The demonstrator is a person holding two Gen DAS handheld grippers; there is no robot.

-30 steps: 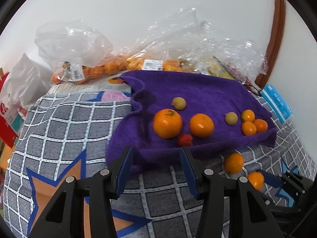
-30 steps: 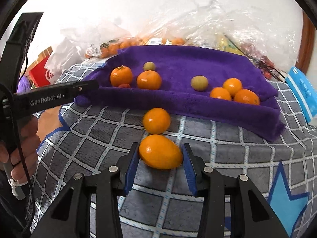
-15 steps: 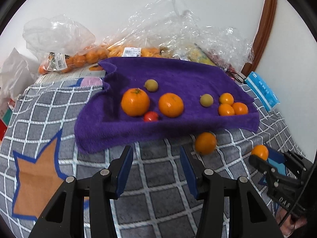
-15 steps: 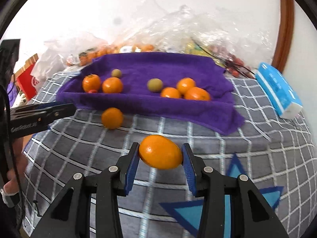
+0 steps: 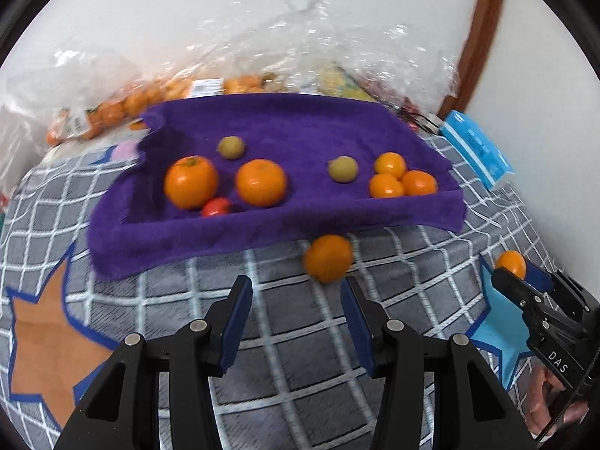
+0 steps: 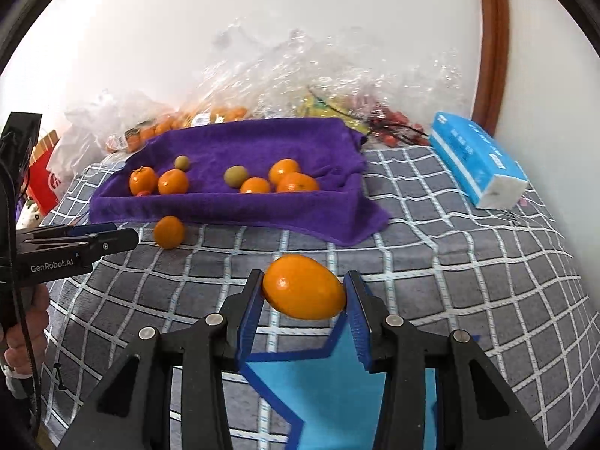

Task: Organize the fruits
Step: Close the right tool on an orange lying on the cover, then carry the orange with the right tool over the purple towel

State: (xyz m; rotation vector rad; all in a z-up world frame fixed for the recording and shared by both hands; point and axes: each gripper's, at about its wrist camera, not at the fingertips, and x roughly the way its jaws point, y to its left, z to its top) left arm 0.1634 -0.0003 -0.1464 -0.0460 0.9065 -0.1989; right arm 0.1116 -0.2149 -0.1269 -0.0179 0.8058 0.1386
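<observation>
Your right gripper [image 6: 303,302] clamps an oval orange fruit [image 6: 303,287] above the grey checked blanket [image 6: 450,262], short of the purple towel-lined tray [image 6: 243,206]. That tray holds five round oranges, two greenish fruits and one small red one. Your left gripper [image 5: 296,322] hangs part-open and empty beside a loose round orange [image 5: 328,258] just outside the tray.

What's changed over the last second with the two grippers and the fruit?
The right gripper, still clamping the oval orange fruit, lifted it off the checked grey blanket. The empty left gripper swung toward the loose round orange. Fruit on the purple towel stayed put.
</observation>
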